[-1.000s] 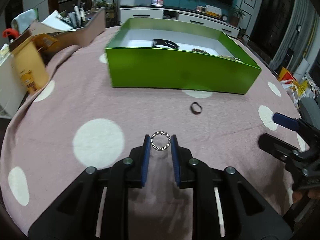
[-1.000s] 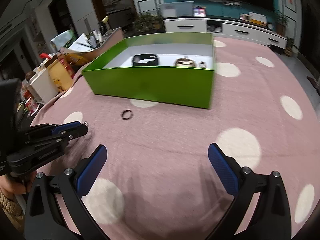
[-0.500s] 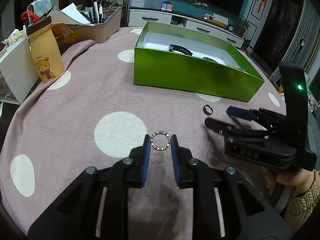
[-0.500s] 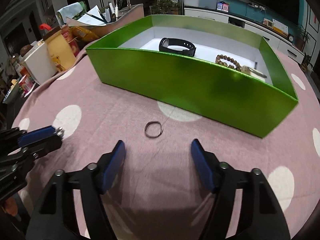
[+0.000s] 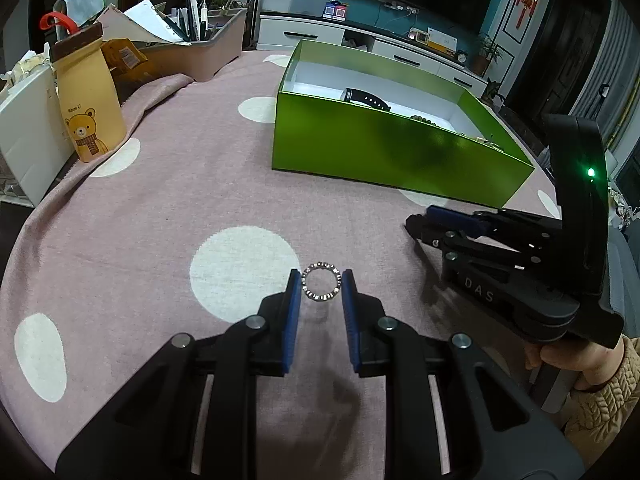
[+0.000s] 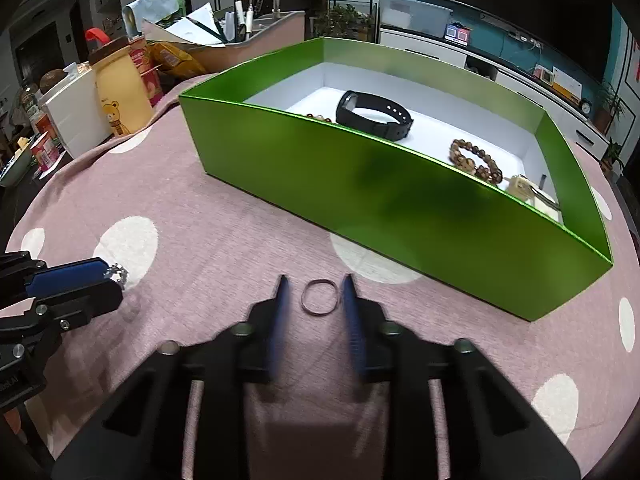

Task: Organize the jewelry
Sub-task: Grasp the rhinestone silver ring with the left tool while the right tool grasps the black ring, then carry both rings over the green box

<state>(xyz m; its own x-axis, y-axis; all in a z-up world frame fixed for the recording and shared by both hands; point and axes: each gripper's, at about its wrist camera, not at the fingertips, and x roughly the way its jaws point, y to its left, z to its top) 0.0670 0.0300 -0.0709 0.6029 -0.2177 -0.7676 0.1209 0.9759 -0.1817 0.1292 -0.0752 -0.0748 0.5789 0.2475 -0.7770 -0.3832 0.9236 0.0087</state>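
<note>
Right wrist: right gripper (image 6: 314,292) tilted down, fingers just closing around plain ring (image 6: 320,297).

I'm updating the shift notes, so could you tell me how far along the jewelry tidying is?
Done: a black band and a bead bracelet lie in the green box. In hand: the left gripper holds a studded ring; the right gripper has just been closing around a plain ring on the tablecloth. Left: both rings go into the box.
</note>
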